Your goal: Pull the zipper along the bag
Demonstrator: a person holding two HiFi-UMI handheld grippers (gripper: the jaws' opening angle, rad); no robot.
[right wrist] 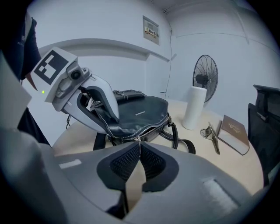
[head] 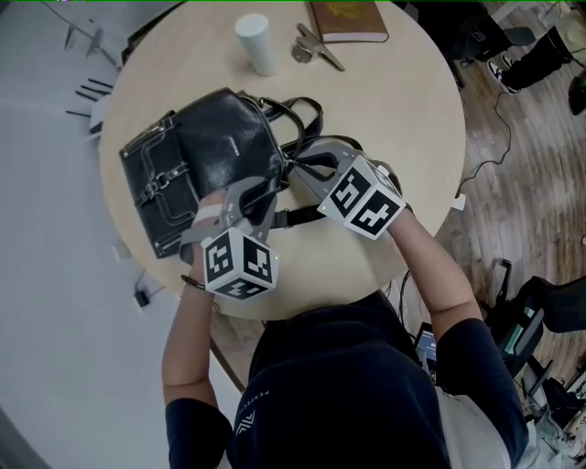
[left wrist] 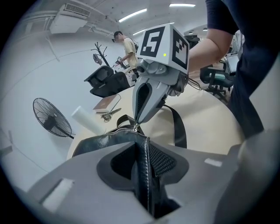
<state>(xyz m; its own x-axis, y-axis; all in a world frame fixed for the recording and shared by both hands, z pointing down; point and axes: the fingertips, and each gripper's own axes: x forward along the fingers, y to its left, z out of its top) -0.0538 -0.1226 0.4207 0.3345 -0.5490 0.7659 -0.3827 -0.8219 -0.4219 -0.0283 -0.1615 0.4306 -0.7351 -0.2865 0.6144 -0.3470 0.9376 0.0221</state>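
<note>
- Two pairs of fingers are clamped on the bag; the left gripper [left wrist: 146, 146] has its fingers [left wrist: 162, 159] narrow, pinching a fold of black leather at the bag's edge;
- right gripper [right wrist: 139, 144] fingers [right wrist: 153, 162] nearly together, nipping the small metal zipper pull [right wrist: 138, 139] where the zipper [right wrist: 153, 127] gapes open;
- bag [head: 220, 151] lies on the round worktop [head: 403, 101], close to the person [head: 348, 385], straps trailing toward them;
- beyond it stands a white roll [head: 256, 43]; a metal tool [head: 319, 46] and a book [head: 348, 20] lie near the far edge.
</note>
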